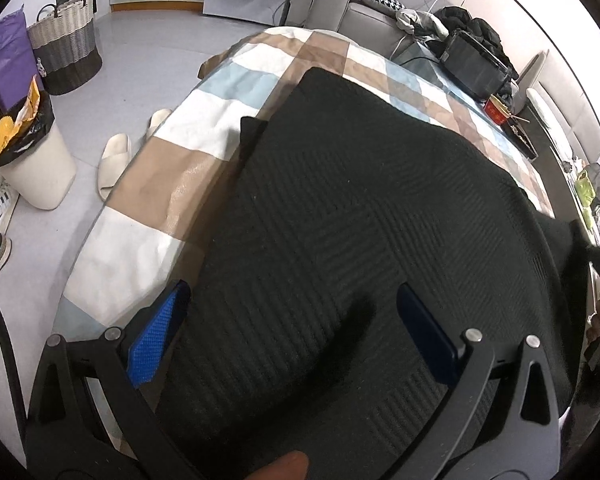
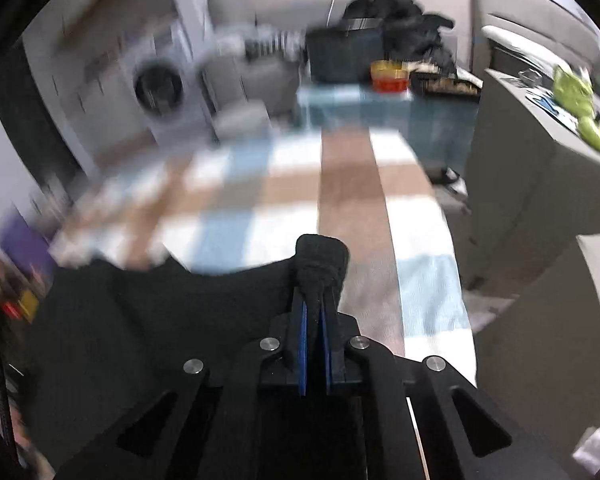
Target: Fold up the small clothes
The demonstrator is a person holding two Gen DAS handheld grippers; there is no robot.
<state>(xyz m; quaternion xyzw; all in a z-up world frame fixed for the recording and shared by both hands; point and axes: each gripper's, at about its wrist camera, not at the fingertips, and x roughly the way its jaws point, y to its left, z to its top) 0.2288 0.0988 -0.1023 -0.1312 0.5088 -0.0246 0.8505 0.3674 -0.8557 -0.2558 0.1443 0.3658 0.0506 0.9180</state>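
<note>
Black knit lies flat on the checked table, soft and floppy, so grab edges. Right claw pinches a bunched corner; left claw hovers wide open.

- The black garment, centre of the left wrist view, is matt knitted cloth with a ribbed chevron texture.
- The checked cover on the counter looks glossy and smooth, with slight wrinkles.
- The left tool has rough, dimpled blue pads, matt black plastic arms and shiny metal rivets.
- The basket, upper left, is woven wicker.
- The floor is smooth and pale.
</note>
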